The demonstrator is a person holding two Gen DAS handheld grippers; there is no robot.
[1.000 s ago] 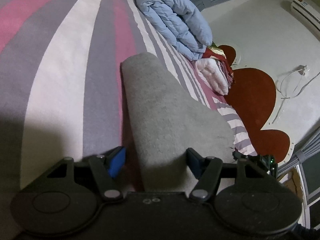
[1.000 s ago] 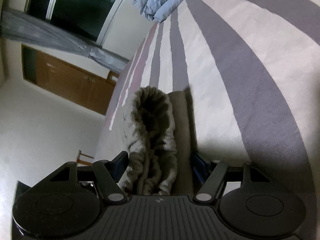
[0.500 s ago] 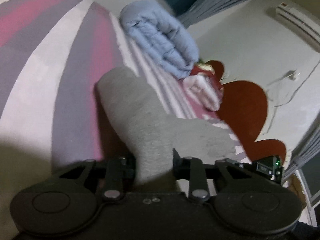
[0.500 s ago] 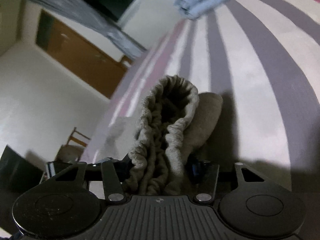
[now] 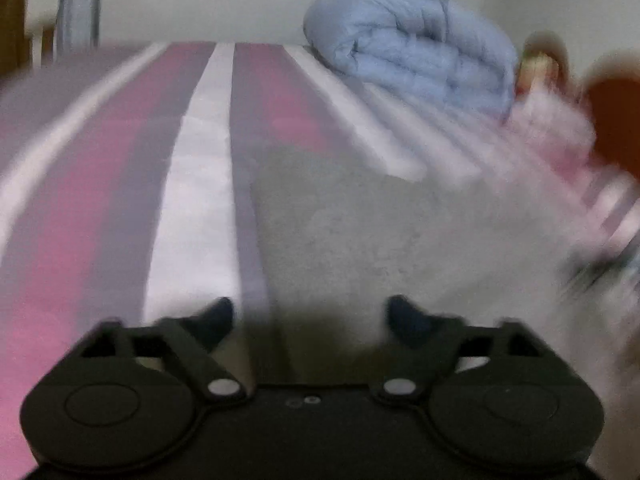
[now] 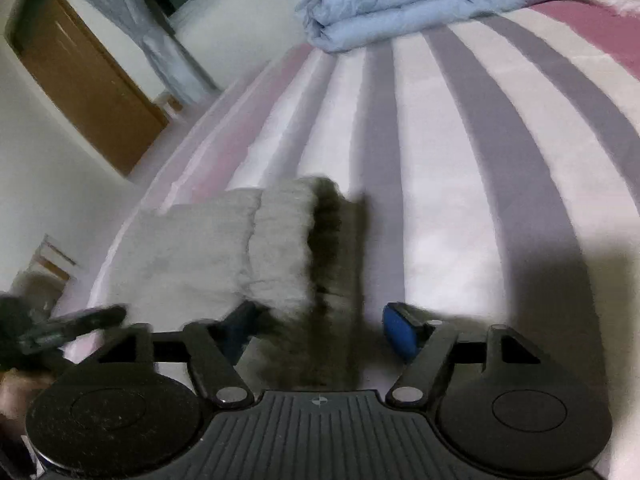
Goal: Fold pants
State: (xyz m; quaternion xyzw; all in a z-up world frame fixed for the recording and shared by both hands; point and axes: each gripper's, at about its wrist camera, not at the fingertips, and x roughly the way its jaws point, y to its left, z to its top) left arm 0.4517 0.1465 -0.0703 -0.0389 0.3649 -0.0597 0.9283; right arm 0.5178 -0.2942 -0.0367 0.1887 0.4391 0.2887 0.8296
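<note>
The grey pants [image 5: 360, 232] are laid flat on the striped bed [image 5: 192, 184], near its edge, with the gathered elastic waistband [image 6: 280, 240] seen in the right wrist view just ahead of the right gripper [image 6: 320, 328]. The left gripper [image 5: 310, 316] is held wide open over the near end of the fabric, and nothing is gripped between its dark fingertips [image 5: 404, 316]. The right gripper is likewise spread wide, its blue pad [image 6: 398, 334] standing clear of the cloth to the right; the waistband lies between the fingers but is not pinched. The left wrist view is blurred, so the far outline of the pants is seen only roughly, apparently reaching toward the right. At the far end of the bed a folded light-blue quilt [image 6: 420, 0] is piled. Beyond the bed's left side a brown wooden door [image 6: 88, 92] and a grey curtain [image 6: 160, 52] are visible against the pale wall.
</note>
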